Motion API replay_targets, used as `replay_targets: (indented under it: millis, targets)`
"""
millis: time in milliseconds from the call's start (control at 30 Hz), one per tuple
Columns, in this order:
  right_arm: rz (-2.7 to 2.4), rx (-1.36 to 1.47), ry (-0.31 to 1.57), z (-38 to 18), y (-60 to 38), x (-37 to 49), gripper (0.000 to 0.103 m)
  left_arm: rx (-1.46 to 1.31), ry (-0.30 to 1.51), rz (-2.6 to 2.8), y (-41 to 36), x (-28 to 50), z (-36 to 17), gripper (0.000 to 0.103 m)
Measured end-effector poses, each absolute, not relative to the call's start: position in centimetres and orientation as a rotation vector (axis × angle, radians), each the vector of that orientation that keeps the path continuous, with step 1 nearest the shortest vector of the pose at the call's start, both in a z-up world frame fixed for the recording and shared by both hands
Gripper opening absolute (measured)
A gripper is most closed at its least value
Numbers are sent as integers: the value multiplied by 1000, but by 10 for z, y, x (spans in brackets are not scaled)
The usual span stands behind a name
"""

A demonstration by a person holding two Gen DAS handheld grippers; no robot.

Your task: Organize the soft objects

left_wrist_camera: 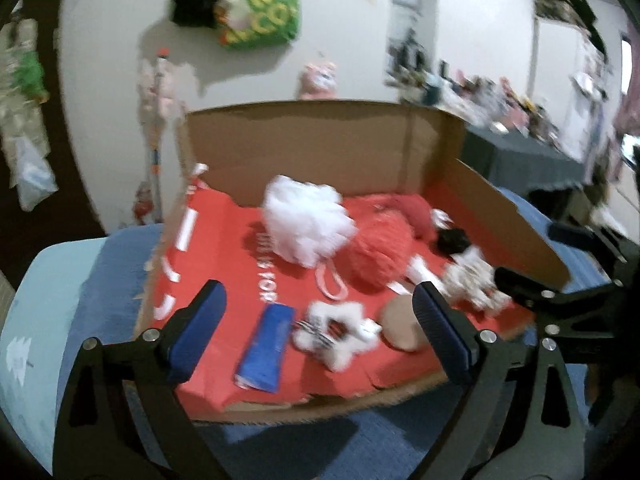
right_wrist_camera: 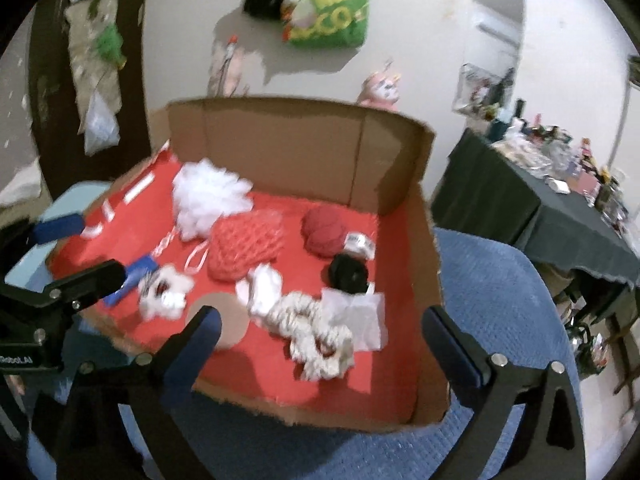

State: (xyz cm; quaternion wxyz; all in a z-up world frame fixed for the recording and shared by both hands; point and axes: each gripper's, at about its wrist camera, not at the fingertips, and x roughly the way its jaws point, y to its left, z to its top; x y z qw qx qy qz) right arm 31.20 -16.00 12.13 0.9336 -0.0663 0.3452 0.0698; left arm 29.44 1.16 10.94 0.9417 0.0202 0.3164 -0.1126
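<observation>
1. Soft things lie loose on the red floor of the cardboard box (right_wrist_camera: 424,264), none sorted yet by the look of it. The box sits on a blue bed cover (right_wrist_camera: 496,292).
2. Landmark: the red mesh sponge (right_wrist_camera: 248,246), about mid-box.
3. Behind and left of the red sponge, touching it: white bath puff (right_wrist_camera: 210,196). Right of it, apart: red yarn ball (right_wrist_camera: 325,229). Just in front of the yarn: black scrunchie (right_wrist_camera: 347,274).
4. In front of the red sponge, right: cream braided rope (right_wrist_camera: 316,332) lying partly on a white paper sheet (right_wrist_camera: 356,316). Long axis runs from near the sponge toward the box's front right.
5. In front of the sponge, left: white star-shaped plush (left_wrist_camera: 340,330), tan round pad (left_wrist_camera: 402,326) beside it, blue flat pack (left_wrist_camera: 266,350) further left.
6. Right tool (right_wrist_camera: 320,340): jaws wide apart, nothing held, hovering over the front edge of the box. The rope lies straight ahead between its fingers, so this tool is nearer to it.
7. Left tool (left_wrist_camera: 320,320): jaws wide apart, nothing held, hovering at the front edge left of the right tool. The star plush and tan pad sit between its fingers.
8. Judgement: the rope lies slantwise to the right tool's fingers, so a grasp across its middle looks likelier than an end grab.
9. Frames blurred; finer contact unclear.
</observation>
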Motion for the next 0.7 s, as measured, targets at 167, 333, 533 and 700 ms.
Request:
replay_targets:
  millis: [167,333,533,700]
  targets:
    - [88,-109,623,116,-160,312,103,59,565,-150,15,298,100,95]
    - [82,-106,614,109,-160,313,103,43,545,-137,17,298,92,95]
    - [93,-63,655,98,-165,317,103,16,578,-148,17,302,83,95]
    - [89,-72,656,95,-164,316,103,-41,614,-154,24,310,75,95]
